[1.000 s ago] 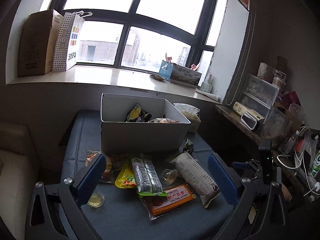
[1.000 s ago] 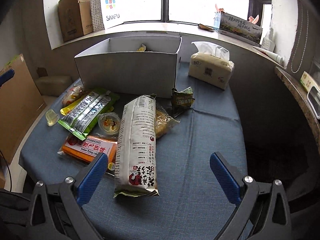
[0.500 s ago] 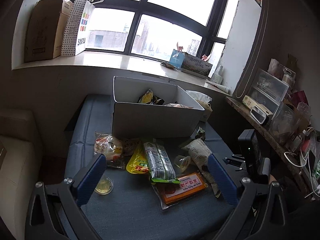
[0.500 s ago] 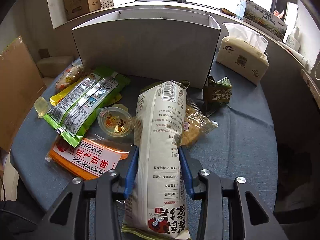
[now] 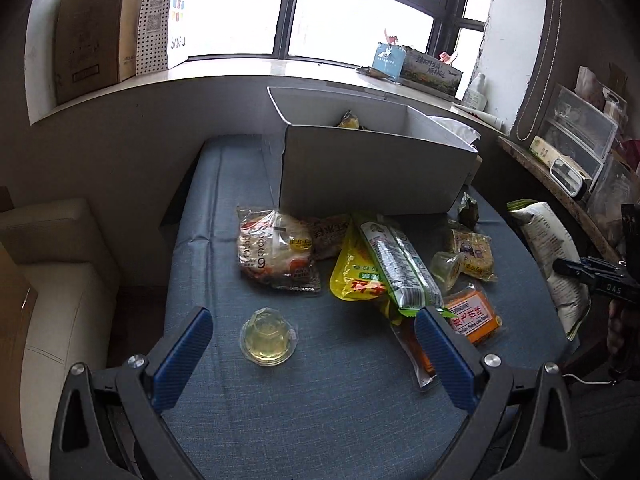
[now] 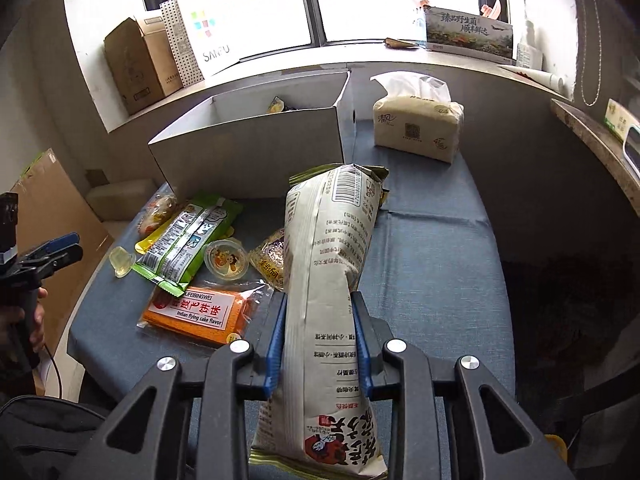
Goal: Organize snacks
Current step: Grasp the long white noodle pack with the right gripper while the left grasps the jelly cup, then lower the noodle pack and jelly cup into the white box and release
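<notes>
The right gripper (image 6: 318, 344) has its jaws clenched on the long white bag (image 6: 332, 280) a little below its middle, so most of the pack sticks out ahead, lifted off the surface (image 6: 432, 264) and pointing toward the box (image 6: 248, 148) at 11 o'clock. That grip is the risk: the soft bag could sag or slide between the pads, and its front end could clip the box wall instead of clearing it, or crush the contents if squeezed harder. The left gripper (image 5: 308, 356) hangs with jaws released over the jelly cup (image 5: 269, 338), which sits alone at 6 o'clock of the snack pile; closing off-centre could skid the slick cup away. A second ago the right jaws stood wide apart with the bag lying flat between the orange pack (image 6: 192, 312) and bare cloth; now the bag is gripped and raised. The left gripper has dropped lower and nearer the cup.
</notes>
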{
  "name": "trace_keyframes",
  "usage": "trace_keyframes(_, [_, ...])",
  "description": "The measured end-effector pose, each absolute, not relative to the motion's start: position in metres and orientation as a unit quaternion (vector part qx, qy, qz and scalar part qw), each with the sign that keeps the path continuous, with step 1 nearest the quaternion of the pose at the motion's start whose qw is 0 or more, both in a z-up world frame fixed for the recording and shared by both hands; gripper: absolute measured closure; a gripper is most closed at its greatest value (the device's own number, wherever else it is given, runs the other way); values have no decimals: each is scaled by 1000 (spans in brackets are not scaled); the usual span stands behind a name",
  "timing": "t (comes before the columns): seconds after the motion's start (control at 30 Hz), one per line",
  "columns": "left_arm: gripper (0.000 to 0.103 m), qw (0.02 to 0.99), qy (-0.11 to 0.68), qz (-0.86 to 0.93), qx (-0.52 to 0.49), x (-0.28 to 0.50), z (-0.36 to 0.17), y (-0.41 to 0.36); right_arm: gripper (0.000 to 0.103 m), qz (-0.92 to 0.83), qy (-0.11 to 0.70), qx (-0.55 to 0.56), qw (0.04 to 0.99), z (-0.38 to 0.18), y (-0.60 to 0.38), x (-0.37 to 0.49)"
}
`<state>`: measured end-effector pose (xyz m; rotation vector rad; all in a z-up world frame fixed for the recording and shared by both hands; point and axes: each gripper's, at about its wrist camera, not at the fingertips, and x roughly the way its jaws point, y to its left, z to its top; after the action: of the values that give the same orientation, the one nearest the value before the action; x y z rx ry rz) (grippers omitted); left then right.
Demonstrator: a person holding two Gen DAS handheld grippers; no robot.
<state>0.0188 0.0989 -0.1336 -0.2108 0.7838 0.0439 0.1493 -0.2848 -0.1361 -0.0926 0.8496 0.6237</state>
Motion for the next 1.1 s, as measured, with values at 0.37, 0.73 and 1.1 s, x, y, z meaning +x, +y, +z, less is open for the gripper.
trace_keyframes(0.37, [56, 898, 429, 36, -88, 47, -190, 115, 71, 291, 409, -16, 865, -139, -304, 141])
trace_keyframes(0.73, [66, 924, 364, 34, -110, 23, -154, 113, 71, 303, 401, -15, 864, -137, -298, 138])
trace_keyframes(1.1, [66, 966, 244, -11, -83, 60, -43, 82, 71, 348, 326, -5, 879, -76, -261, 162])
